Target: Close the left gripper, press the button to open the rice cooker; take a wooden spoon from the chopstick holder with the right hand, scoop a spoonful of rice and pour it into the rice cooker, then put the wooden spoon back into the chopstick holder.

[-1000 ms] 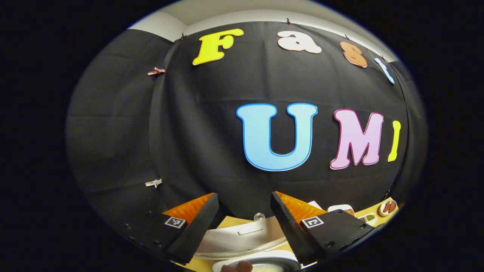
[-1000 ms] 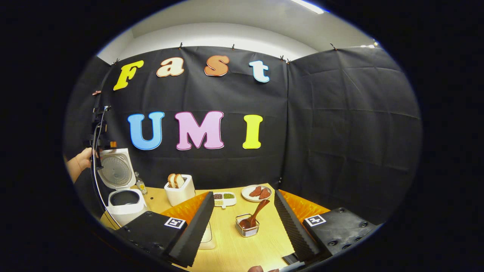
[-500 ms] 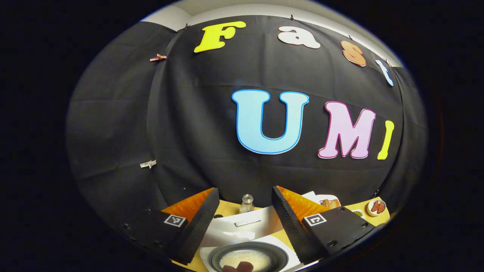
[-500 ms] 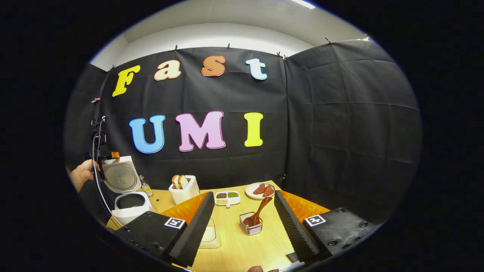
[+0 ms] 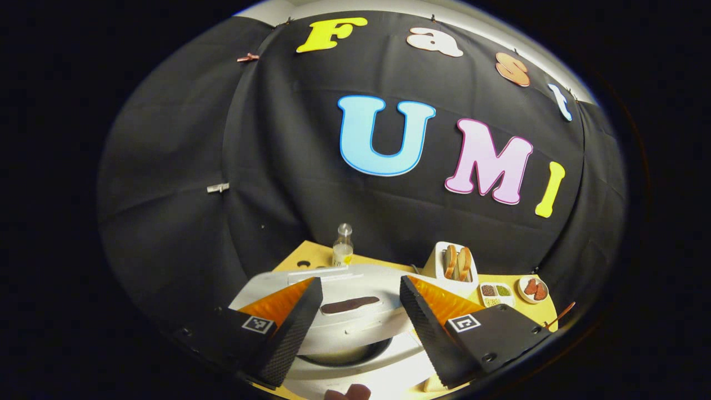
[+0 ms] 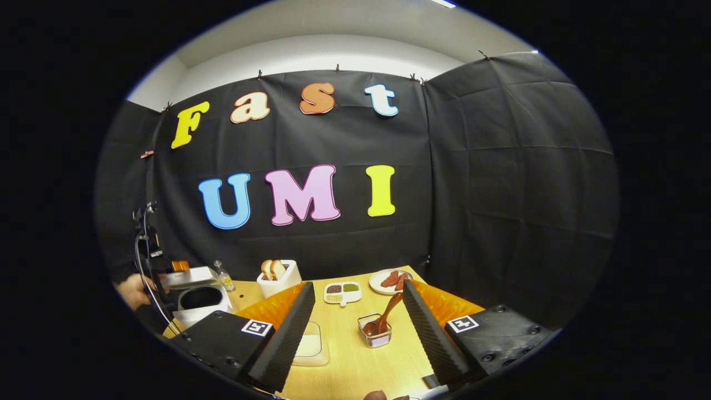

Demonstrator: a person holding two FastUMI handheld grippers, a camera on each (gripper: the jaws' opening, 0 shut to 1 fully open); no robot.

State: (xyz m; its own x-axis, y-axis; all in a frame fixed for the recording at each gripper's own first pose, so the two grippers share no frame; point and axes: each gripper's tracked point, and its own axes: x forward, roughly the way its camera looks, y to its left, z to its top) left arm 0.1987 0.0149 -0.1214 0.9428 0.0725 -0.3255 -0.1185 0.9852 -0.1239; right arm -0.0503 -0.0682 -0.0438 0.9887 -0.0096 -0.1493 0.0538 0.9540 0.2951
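Observation:
The white rice cooker (image 6: 203, 303) stands at the table's left end, its lid (image 6: 189, 276) tilted almost level over the dark pot. In the left gripper view the lid top (image 5: 355, 319) lies just beneath my left gripper (image 5: 360, 282), which is open, and the pot rim (image 5: 344, 355) shows below it. The wooden spoon (image 6: 387, 312) leans in the wire chopstick holder (image 6: 375, 338). My right gripper (image 6: 358, 285) is open and empty, hovering short of the holder. A flat dish of rice (image 6: 308, 347) sits partly behind its left finger.
A small bottle (image 5: 343, 253) stands behind the cooker. To the right are a white bread holder (image 6: 275, 278), a divided dish of grains (image 6: 341, 291) and a plate of meat (image 6: 391, 279). A hand (image 6: 133, 289) holds the left gripper at the cooker.
The cooker lid has swung from upright down to nearly level over the pot. My left gripper has dropped and tilted with it. The right gripper has shifted only a little.

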